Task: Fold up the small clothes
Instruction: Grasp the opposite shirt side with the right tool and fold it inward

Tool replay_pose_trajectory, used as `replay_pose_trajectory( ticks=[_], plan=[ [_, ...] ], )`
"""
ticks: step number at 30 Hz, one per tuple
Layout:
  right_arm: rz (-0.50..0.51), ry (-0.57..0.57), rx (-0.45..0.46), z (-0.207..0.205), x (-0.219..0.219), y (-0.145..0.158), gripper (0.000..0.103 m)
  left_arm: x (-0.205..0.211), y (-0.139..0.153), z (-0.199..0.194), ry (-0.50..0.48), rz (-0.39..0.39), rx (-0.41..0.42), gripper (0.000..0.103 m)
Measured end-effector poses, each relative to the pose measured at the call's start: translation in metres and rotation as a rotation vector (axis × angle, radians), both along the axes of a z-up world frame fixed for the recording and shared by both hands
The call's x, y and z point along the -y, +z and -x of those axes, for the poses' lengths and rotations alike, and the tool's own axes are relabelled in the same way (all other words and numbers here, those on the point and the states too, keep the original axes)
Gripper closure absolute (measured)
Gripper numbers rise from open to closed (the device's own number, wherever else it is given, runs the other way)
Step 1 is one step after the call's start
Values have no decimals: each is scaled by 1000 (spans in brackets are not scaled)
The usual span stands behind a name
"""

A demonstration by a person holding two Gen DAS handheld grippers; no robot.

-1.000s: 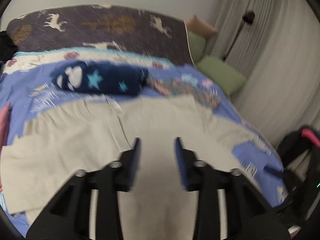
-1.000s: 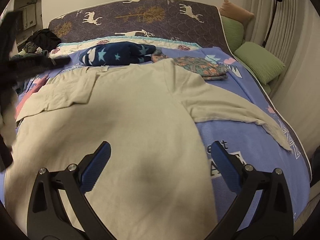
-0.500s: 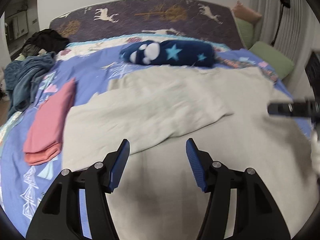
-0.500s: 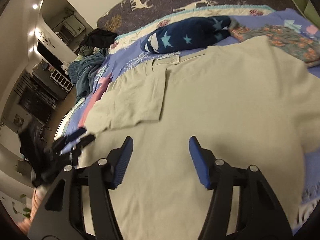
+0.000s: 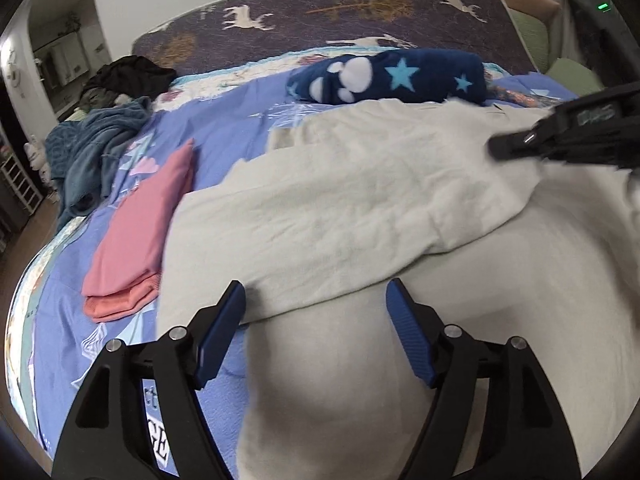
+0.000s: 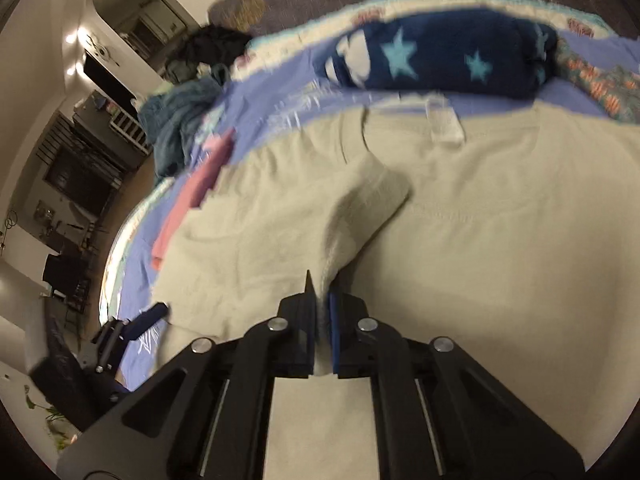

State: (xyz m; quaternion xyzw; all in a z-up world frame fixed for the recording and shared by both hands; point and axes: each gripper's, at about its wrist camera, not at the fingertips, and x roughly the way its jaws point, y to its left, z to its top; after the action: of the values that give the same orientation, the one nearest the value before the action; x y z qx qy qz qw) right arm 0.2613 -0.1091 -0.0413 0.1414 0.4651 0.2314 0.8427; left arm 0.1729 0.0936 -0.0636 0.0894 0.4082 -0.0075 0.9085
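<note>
A large beige shirt (image 5: 340, 200) lies spread on the bed, its left sleeve folded inward over the body. My left gripper (image 5: 316, 312) is open and empty, hovering over the sleeve's lower edge near the shirt's left side. My right gripper (image 6: 322, 296) is shut on a pinched fold of the beige shirt (image 6: 480, 220), the sleeve cloth, and lifts it into a ridge. The right gripper also shows in the left wrist view (image 5: 560, 136) at the right. The left gripper shows in the right wrist view (image 6: 132, 328) at the lower left.
A folded pink garment (image 5: 136, 248) lies left of the shirt. A navy star blanket roll (image 5: 388, 76) and a floral folded cloth (image 6: 600, 84) lie beyond it. Teal and dark clothes (image 5: 92, 152) are piled at the far left. The blue bedsheet (image 5: 60, 320) ends near the left.
My right gripper closed on the sleeve cloth and raised it. My left gripper opened wider and came closer to the sleeve's lower edge.
</note>
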Motion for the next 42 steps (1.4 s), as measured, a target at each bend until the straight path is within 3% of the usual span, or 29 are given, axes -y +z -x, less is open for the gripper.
replay_pose_trajectory(
  ticks=[3, 8, 11, 14, 18, 20, 21, 22, 24, 28, 32, 33, 34, 37, 39, 40, 42],
  plan=[
    [9, -48, 101, 15, 20, 32, 98, -12, 3, 2, 102, -15, 20, 29],
    [127, -203, 179, 37, 87, 64, 98, -36, 1, 0, 184, 61, -2, 29],
    [175, -292, 164, 44, 128, 57, 98, -41, -1, 1, 205, 79, -5, 29],
    [159, -352, 83, 47, 163, 32, 97, -41, -1, 1, 212, 73, -5, 29],
    [217, -392, 50, 56, 181, 6, 95, -40, -1, 2, 216, 68, -1, 29],
    [200, -401, 37, 59, 188, -1, 91, -41, -2, 1, 220, 74, -4, 29],
    [202, -405, 39, 60, 187, -3, 83, -42, -2, 2, 221, 76, -3, 29],
    [200, -405, 39, 61, 188, -2, 69, -43, -2, 2, 223, 81, -2, 29],
    [175, -403, 38, 66, 193, 1, 59, -45, -2, 3, 228, 92, 0, 29],
    [138, -378, 14, 78, 200, 4, 56, -54, -4, 3, 245, 151, -4, 29],
    [129, -357, -29, 83, 204, -7, 55, -67, -7, 4, 268, 239, -12, 29],
    [144, -353, -34, 83, 203, -10, 63, -70, -8, 4, 274, 262, -14, 29],
    [183, -353, -30, 83, 200, -11, 81, -75, -10, 4, 283, 297, -19, 29],
    [252, -361, 52, 90, 190, 2, 94, -92, -16, 5, 306, 431, -35, 29],
    [298, -377, 107, 97, 185, 15, 92, -101, -24, 4, 316, 513, -56, 29],
    [345, -404, 98, 98, 184, 16, 86, -105, -27, 4, 322, 554, -59, 29],
    [483, -444, 16, 92, 186, 5, 82, -104, -27, 5, 321, 557, -51, 29]
  ],
)
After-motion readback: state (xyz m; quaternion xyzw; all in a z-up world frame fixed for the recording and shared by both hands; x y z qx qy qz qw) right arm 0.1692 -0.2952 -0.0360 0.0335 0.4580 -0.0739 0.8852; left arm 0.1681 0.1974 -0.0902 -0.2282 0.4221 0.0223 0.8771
